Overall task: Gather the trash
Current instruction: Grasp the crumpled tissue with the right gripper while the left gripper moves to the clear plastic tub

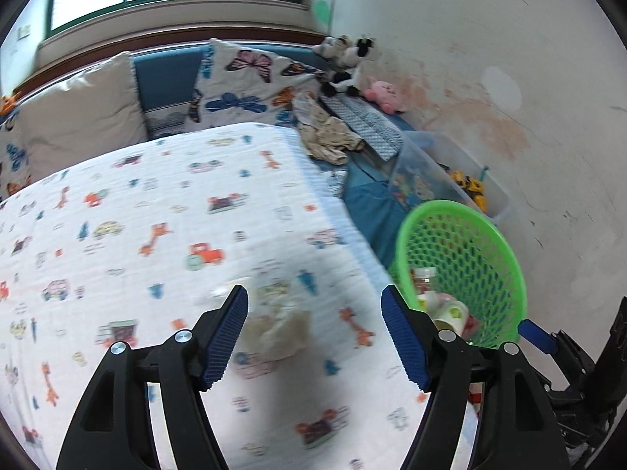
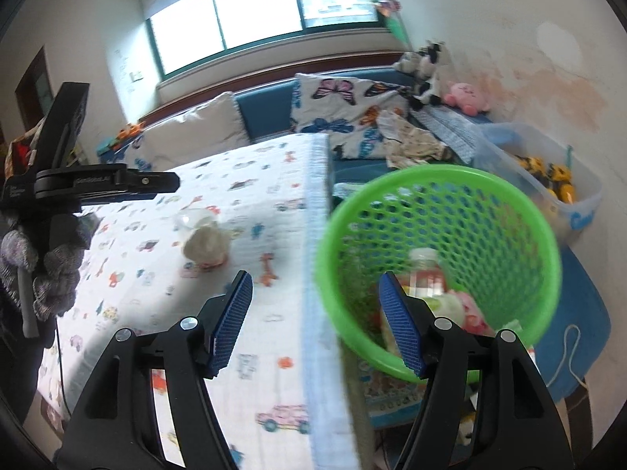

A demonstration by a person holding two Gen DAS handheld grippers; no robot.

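Observation:
A crumpled clear-and-beige piece of trash point(image 1: 280, 327) lies on the printed white blanket point(image 1: 156, 235), just ahead of my open left gripper point(image 1: 314, 299), between its fingers' line but apart from them. It also shows in the right wrist view point(image 2: 205, 241). A green mesh basket point(image 1: 462, 270) stands off the bed's right edge with a bottle and wrappers inside; it is also in the right wrist view point(image 2: 439, 258). My right gripper point(image 2: 315, 288) is open and empty, hovering over the bed edge beside the basket. The left gripper's body point(image 2: 98, 186) shows at the left.
Pillows point(image 1: 82, 109) and a butterfly cushion point(image 1: 247, 82) line the far side of the bed. Crumpled clothes point(image 1: 329, 137), plush toys point(image 1: 348, 62) and a clear toy bin point(image 1: 450, 180) sit along the right wall. A blue mat point(image 2: 580, 313) lies under the basket.

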